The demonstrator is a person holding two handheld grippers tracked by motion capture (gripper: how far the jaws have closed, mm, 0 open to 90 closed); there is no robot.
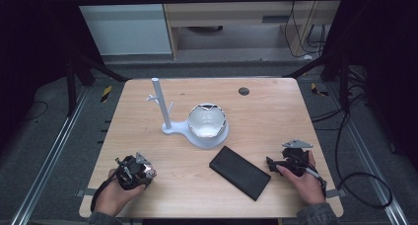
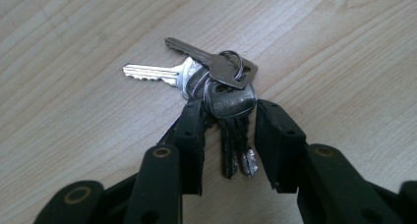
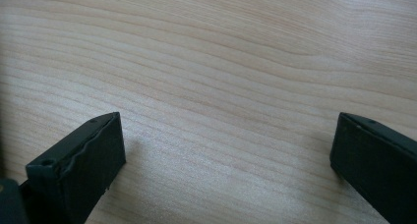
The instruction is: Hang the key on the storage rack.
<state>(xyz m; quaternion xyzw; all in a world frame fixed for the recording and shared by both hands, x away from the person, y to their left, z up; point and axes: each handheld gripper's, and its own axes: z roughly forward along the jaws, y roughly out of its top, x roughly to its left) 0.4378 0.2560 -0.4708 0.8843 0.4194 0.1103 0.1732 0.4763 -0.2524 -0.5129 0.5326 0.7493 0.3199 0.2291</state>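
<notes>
Left gripper view: bunch of keys (image 2: 216, 86) lies at 12 o'clock, partly betw. narrowed jaws, unpinched; right gripper (image 3: 226, 160) jaws wide, nothing betw.

I'm in a lab/test rig, not a home: my desk (image 1: 276, 111) sits w/ metal floor rails (image 1: 54, 151) either side, black frame struts (image 1: 93, 67) behind, loose cables (image 1: 365, 180) on grey carpet, plain cabinet (image 1: 236, 18) at back.
</notes>
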